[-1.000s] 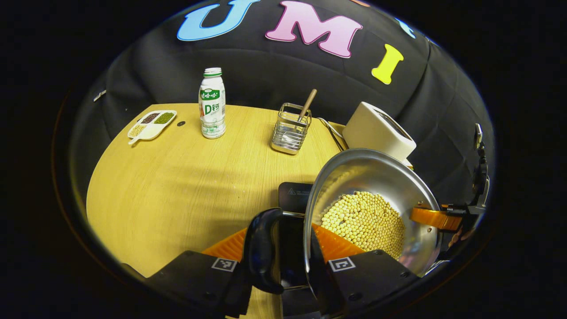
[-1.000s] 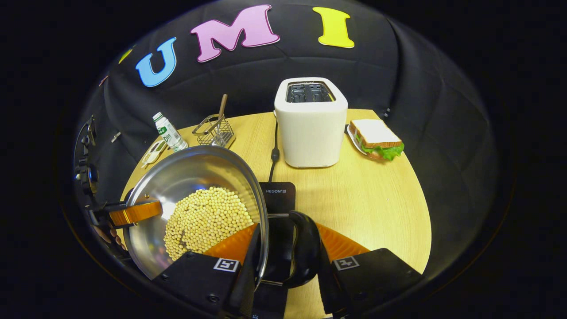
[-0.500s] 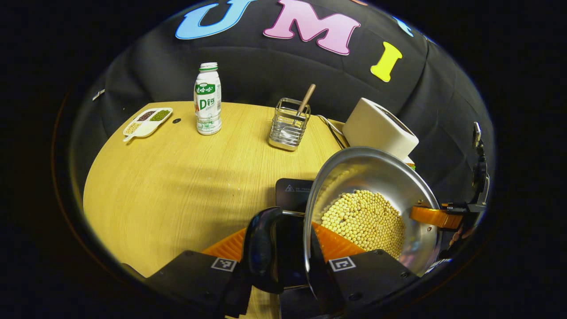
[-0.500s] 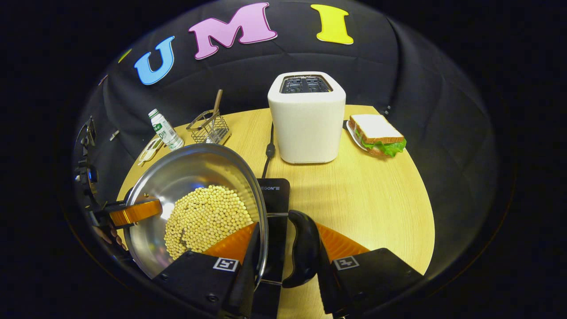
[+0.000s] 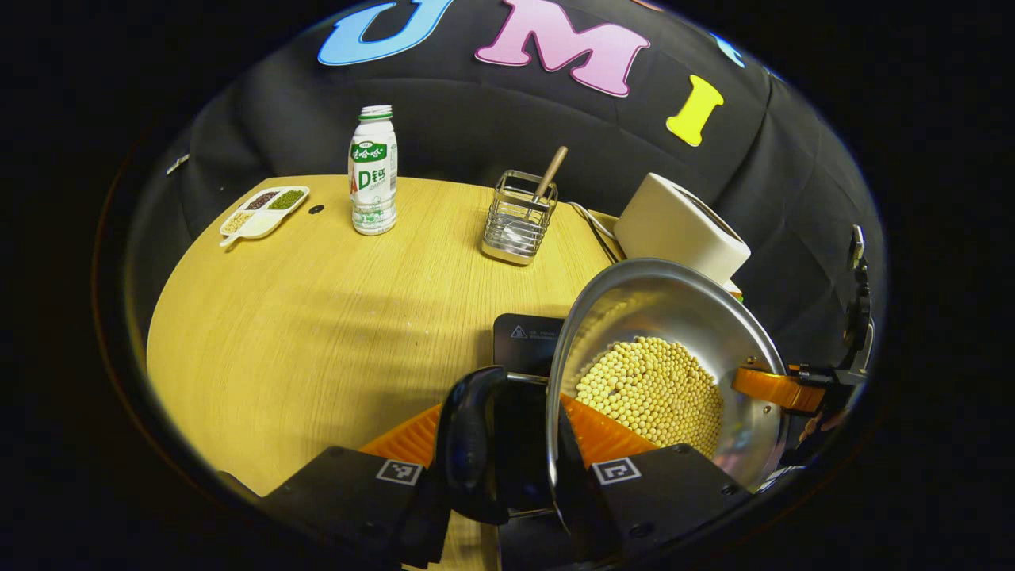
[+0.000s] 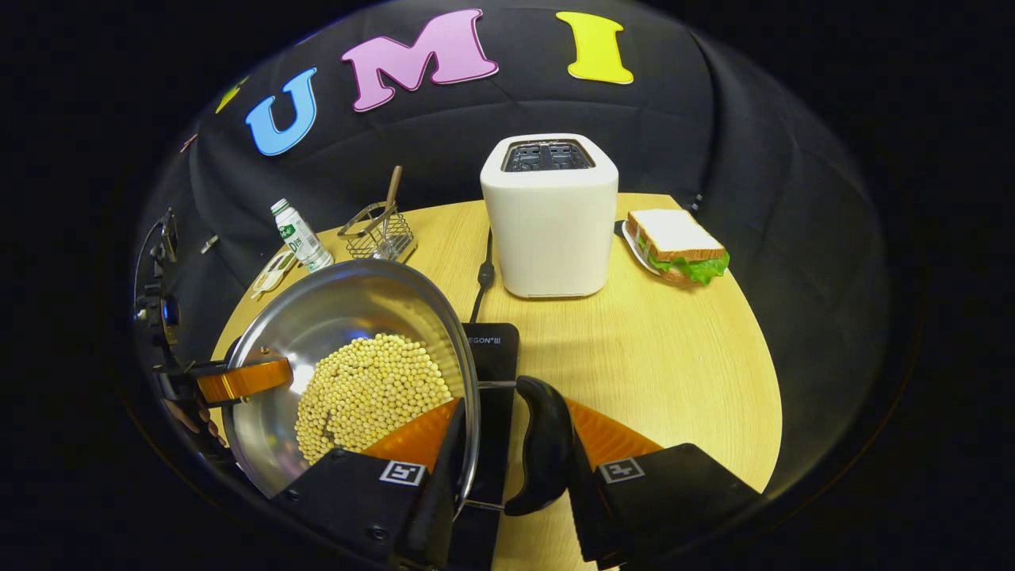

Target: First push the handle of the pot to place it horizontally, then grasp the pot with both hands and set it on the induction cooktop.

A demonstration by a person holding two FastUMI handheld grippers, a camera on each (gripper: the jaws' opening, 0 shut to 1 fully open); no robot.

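Observation:
A steel pot [image 5: 674, 309] holding soybeans [image 5: 650, 392] hangs between both grippers, over the black induction cooktop [image 5: 525, 342]. My left gripper [image 5: 507, 444] is shut on the pot's black side handle [image 5: 468, 440] and rim. On the far rim a finger [image 5: 773, 388] of the other gripper shows. In the right gripper view the pot [image 6: 341, 317] sits at the left, and my right gripper [image 6: 511, 444] is shut on the opposite black handle [image 6: 543, 444] and rim. The cooktop [image 6: 493, 349] lies under that handle. I cannot tell whether the pot's base touches it.
Standing on the round wooden table [image 5: 301, 317] are a white toaster [image 6: 549, 218] with its cord, a sandwich on a plate [image 6: 674, 246], a wire caddy with a wooden utensil [image 5: 519, 218], a drink bottle [image 5: 373, 182] and a divided dish of beans [image 5: 262, 210].
Both grippers keep their hold on the pot's handles. The pot and grippers have shifted only slightly over the cooktop, and the table items have moved a little in the views.

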